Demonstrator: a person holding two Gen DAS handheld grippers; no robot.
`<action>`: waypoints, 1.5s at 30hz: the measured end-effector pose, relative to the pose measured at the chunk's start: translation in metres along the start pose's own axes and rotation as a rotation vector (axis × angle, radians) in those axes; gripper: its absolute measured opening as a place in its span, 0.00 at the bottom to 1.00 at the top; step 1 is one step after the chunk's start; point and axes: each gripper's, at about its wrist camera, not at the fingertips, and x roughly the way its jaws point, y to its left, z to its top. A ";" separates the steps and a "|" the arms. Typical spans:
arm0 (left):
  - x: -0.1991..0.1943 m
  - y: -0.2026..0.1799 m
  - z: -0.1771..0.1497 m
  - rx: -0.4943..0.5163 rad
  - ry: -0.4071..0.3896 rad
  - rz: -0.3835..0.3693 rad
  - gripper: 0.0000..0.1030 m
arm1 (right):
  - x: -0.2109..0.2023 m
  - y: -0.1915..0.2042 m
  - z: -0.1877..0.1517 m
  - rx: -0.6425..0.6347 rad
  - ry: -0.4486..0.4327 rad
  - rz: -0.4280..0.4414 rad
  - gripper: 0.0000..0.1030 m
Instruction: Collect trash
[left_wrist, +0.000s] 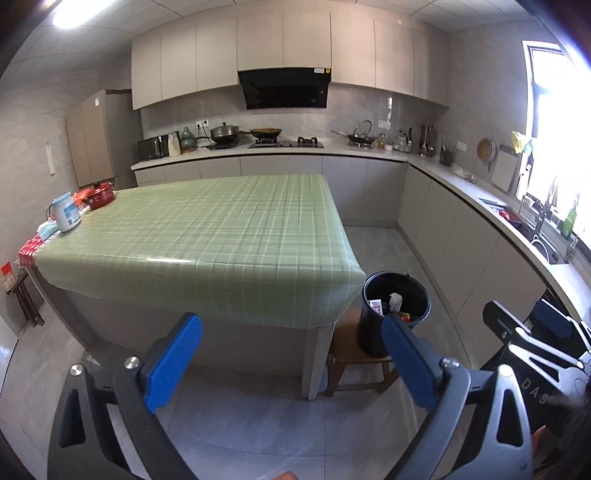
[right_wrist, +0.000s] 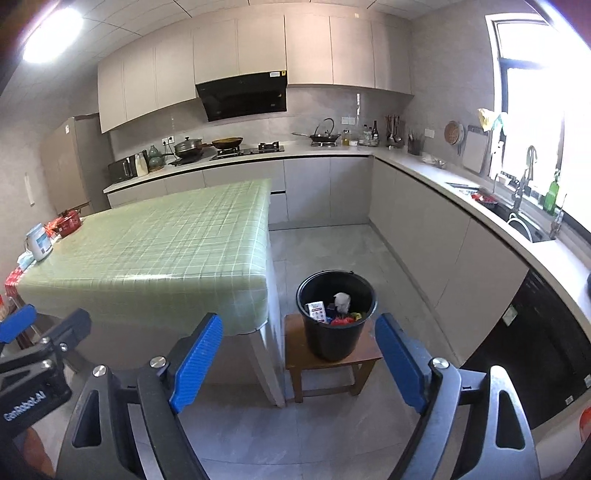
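A black bucket (right_wrist: 334, 325) stands on a low wooden stool (right_wrist: 295, 360) beside the table's near right corner; it also shows in the left wrist view (left_wrist: 369, 332). Inside it lie a crumpled white paper (right_wrist: 341, 301), a small printed box (right_wrist: 316, 311) and colourful wrappers (right_wrist: 345, 319). My left gripper (left_wrist: 291, 363) is open and empty, held in the air in front of the table. My right gripper (right_wrist: 299, 363) is open and empty, held in front of the bucket. Each gripper shows at the edge of the other's view.
A table with a green checked cloth (left_wrist: 207, 236) fills the middle. At its far left end stand a white jar (left_wrist: 66, 212), a red pot (left_wrist: 99, 194) and red packets (left_wrist: 31, 247). Kitchen counters (right_wrist: 424, 166) run along the back and right, with a sink (right_wrist: 524, 225).
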 end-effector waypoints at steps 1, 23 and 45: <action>-0.002 -0.002 -0.002 -0.003 -0.004 0.009 0.96 | -0.001 -0.002 0.001 -0.001 -0.005 0.004 0.84; -0.012 -0.031 -0.017 -0.013 -0.001 0.023 0.96 | -0.008 -0.049 -0.001 0.030 -0.014 0.027 0.84; -0.010 -0.036 -0.013 -0.013 0.009 0.022 0.96 | -0.001 -0.051 0.001 0.031 0.000 0.038 0.84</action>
